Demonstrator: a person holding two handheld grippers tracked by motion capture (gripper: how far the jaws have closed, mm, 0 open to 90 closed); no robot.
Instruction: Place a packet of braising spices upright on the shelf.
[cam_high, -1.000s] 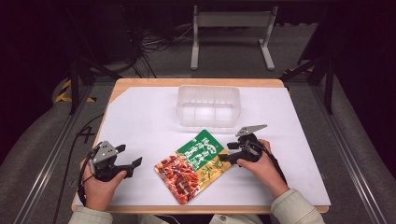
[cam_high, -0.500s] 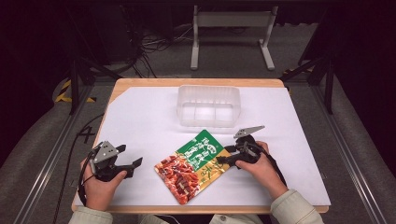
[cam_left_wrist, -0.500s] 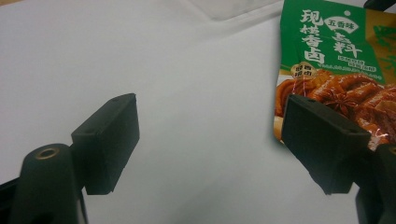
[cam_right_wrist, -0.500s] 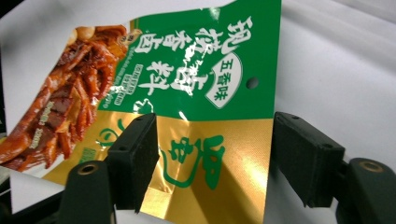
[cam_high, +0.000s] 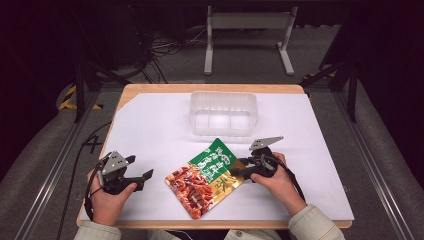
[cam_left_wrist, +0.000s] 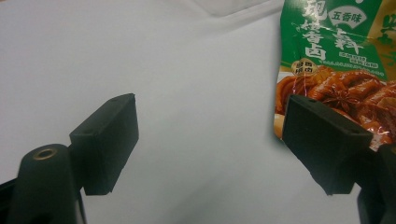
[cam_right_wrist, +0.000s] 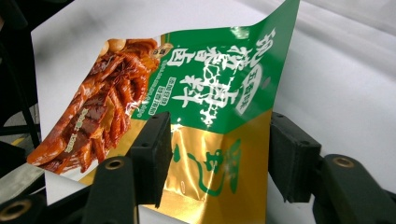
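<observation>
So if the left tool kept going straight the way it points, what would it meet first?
Probably the snack packet: the left tool is open and aims toward its near edge over bare white table, though depth is unclear.

A clear plastic tub (cam_high: 223, 113) stands upright on the far middle of the table, on the white sheet (cam_high: 150, 130) that covers most of the top. The tub appears to have inner dividers, though its clear walls make this hard to confirm. The wooden table edge (cam_high: 210, 88) shows along the far side. Beyond it, on the grey floor, stands a light metal frame (cam_high: 248, 30) with black cables (cam_high: 170, 45) beside it. Yellow-black tape (cam_high: 70, 97) marks the floor at left.
</observation>
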